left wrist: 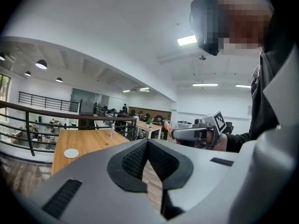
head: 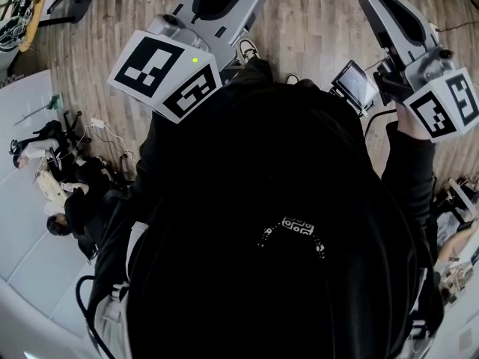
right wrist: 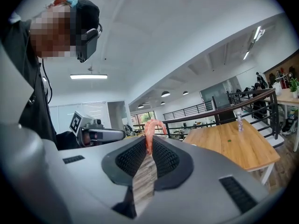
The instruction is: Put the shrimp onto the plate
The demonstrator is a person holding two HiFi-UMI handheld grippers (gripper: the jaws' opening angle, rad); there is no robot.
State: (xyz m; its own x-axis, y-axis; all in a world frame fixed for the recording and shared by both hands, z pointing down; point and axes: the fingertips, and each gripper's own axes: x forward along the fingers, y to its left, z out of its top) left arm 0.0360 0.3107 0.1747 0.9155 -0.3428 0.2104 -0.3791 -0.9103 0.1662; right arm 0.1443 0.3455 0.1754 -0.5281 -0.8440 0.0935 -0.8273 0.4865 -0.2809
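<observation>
A pink, curled shrimp [right wrist: 150, 129] stands up between the tips of my right gripper [right wrist: 149, 141], which is shut on it. The left gripper view shows the same shrimp [left wrist: 167, 127] at that gripper's tip, held in the air. My left gripper [left wrist: 147, 142] is shut with nothing between its pads. A small white plate [left wrist: 71, 153] lies on a wooden table [left wrist: 91, 141] some way beyond the left gripper. In the head view both grippers are raised beside the person's black-clad body, the left one [head: 224, 6] at upper left and the right one [head: 389, 13] at upper right.
A clear bottle [right wrist: 239, 121] stands on the wooden table [right wrist: 233, 146]. A black railing [left wrist: 28, 125] runs behind the table. A small screen device [head: 355, 84] hangs near the right gripper. Below is wood-plank floor [head: 314, 21].
</observation>
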